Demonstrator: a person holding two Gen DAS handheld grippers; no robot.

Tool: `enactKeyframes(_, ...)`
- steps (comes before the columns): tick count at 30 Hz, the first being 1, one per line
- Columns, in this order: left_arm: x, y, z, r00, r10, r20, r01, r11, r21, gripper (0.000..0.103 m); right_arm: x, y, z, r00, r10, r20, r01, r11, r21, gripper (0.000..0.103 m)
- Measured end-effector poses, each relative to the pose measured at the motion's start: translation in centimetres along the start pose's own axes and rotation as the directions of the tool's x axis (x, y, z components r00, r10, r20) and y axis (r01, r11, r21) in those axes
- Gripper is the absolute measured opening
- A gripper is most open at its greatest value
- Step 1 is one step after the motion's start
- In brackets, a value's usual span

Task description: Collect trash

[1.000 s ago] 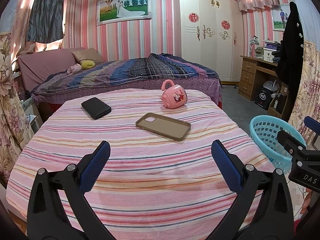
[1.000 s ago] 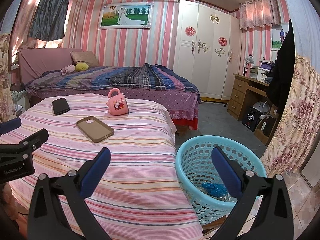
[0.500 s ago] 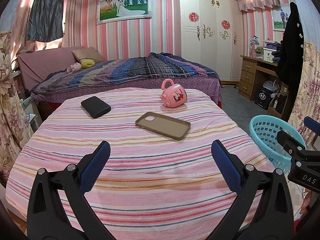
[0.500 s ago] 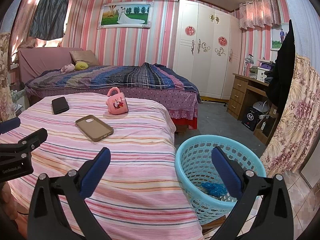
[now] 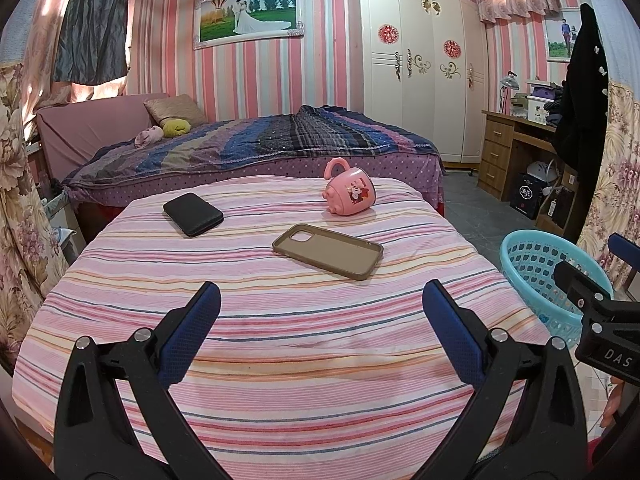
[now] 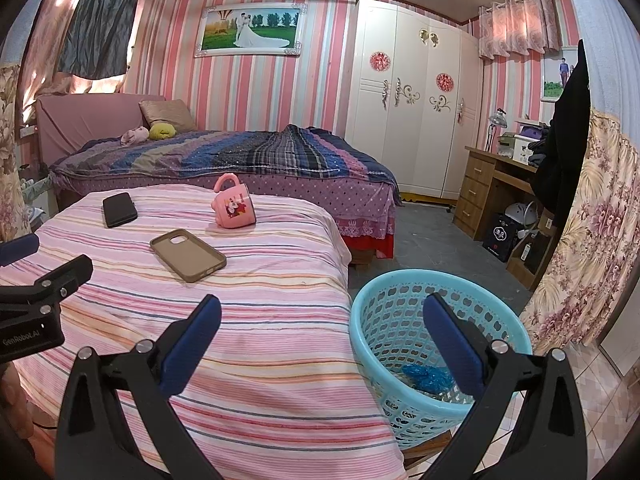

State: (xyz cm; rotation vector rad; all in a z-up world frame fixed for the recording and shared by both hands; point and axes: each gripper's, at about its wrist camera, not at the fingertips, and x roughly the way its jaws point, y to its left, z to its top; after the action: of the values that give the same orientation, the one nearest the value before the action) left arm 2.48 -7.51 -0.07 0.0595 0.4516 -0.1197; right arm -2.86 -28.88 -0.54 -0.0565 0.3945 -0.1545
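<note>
The striped counter [image 5: 304, 344] fills mid-frame; the blue basket [image 6: 404, 320], lower right, already holds blue trash [image 6: 426, 374]. Left claw [image 5: 320, 320] and right claw [image 6: 322, 322] both gape wide, empty. Likely remaining: nothing obviously trash; spare the phone case [image 5: 328, 250], wallet [image 5: 193, 214], mug [image 5: 350, 193].

We see a bed with a pink striped sheet [image 5: 280, 344] carrying a black phone [image 5: 193, 214], a tan phone case [image 5: 327, 251] lying open side up, and a pink mug [image 5: 350, 193] tipped on its side. Beside it, a blue plastic basket [image 6: 384, 320] stands on the floor [image 6: 436, 248].
</note>
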Motion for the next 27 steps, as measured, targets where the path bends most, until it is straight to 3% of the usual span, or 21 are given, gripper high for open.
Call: enactKeyframes(27,0.01,0.29,-0.20,1.000,0.003,-0.002,-0.003,1.000,-0.002,0.098,-0.09,-0.35,-0.52,1.000,-0.008,-0.012,0.008,1.000,-0.004,0.099)
